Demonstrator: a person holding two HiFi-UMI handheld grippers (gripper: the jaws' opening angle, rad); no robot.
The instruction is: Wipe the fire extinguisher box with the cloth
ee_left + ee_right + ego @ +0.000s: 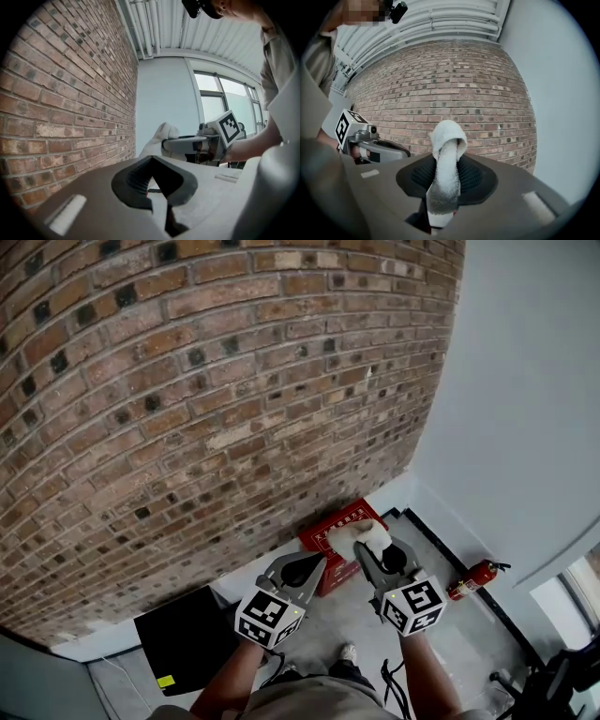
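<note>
The red fire extinguisher box (334,523) stands on the floor against the brick wall (187,381). My right gripper (373,555) is shut on a white cloth (362,539), held in the air above the box in the head view. In the right gripper view the cloth (447,140) sticks up from between the jaws of the right gripper (446,161) and folds over at the top. My left gripper (302,570) hangs beside it on the left, shut with nothing in it. The left gripper view shows its jaws (151,161) together and the cloth (160,138) beyond.
A red fire extinguisher (473,579) lies on the floor by the grey wall at the right. A black flat object (187,629) lies on the floor at the left. My foot (349,652) stands just before the box. Windows (220,105) show in the left gripper view.
</note>
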